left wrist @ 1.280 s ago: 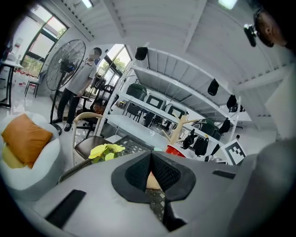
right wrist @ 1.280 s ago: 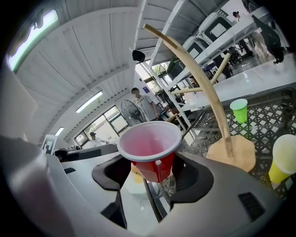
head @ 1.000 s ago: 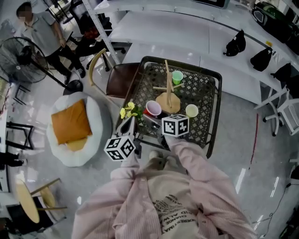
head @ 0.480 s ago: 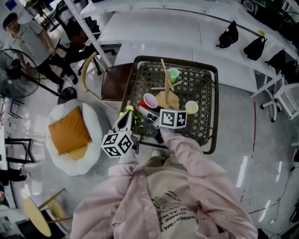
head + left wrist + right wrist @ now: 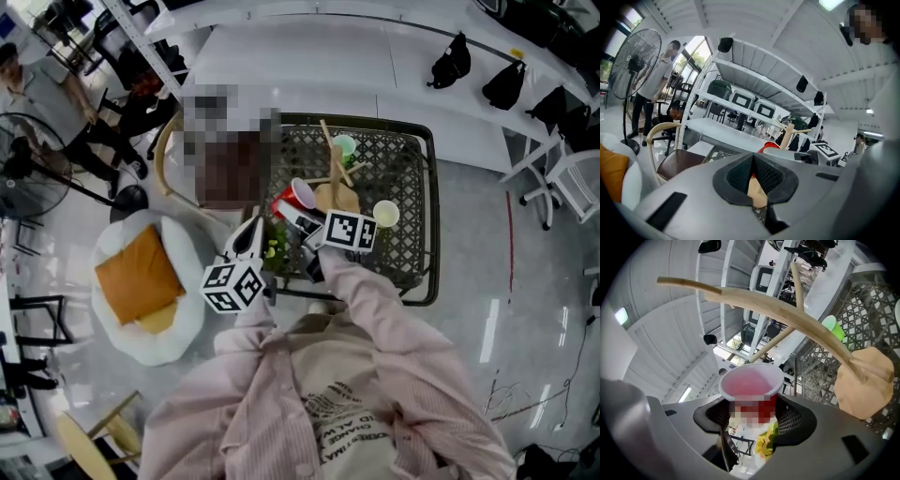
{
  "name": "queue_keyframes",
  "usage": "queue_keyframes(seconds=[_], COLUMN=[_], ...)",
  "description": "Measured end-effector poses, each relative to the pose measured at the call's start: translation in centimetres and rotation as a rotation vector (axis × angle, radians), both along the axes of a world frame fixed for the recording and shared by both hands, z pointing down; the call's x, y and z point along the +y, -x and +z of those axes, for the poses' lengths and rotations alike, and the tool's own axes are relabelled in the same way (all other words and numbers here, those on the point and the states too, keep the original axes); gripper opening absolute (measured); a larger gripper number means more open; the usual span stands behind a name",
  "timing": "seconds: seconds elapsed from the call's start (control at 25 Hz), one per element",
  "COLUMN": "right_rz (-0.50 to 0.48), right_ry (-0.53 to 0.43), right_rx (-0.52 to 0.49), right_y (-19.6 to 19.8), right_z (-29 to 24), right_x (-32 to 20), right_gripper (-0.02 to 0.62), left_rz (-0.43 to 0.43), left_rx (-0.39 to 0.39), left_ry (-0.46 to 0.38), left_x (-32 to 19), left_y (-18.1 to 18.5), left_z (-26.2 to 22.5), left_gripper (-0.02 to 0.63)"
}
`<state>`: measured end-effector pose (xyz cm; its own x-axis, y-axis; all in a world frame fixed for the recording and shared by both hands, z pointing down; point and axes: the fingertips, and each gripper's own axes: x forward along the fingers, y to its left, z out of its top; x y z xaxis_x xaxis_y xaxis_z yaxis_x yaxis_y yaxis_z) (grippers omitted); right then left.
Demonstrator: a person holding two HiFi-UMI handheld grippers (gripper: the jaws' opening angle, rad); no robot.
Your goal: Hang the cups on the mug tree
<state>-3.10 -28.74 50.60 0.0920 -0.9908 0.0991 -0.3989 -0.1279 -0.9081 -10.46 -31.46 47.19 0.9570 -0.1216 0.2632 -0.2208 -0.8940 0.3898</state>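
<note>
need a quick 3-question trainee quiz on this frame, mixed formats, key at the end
1. Multiple choice: which cup sits between the jaws of the right gripper?
A) green cup
B) red cup
C) cream cup

2. True or false: the left gripper is carrying a cup.

3. Fill in: the mug tree stands on the black mesh ____.

Key
1: B. The red cup is clamped between the jaws, tilted toward the tree.
2: False. Its jaws are together with no cup in them.
3: table.
</note>
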Motion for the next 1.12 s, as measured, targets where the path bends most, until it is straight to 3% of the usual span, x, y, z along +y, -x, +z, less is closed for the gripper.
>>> queue_keyframes(seconds=[0.32,0.64,1.12], right_rz=[0.083,0.162,0.197], right_ry=[-0.066,-0.159,-0.233], right_rx=[-0.075,-0.222,-0.405], right_y=[-1.1,-2.1,-3.3], right_z=[-0.3,-0.6,-0.3], right_x=[-0.1,0.8,1.9], right_gripper=[0.273,0.273,0.273], left_rz=[0.049,0.083,0.039], left_rx=[0.012,0.022,0.016], left_ry=[-0.014,-0.018,-0.016], left_x=[-0.6,0.1,1.0], left_y=[-1.0,-1.7,-2.5], left_z=[-0.3,-0.9,-1.4], left_gripper=[-0.002,-0.002,-0.002])
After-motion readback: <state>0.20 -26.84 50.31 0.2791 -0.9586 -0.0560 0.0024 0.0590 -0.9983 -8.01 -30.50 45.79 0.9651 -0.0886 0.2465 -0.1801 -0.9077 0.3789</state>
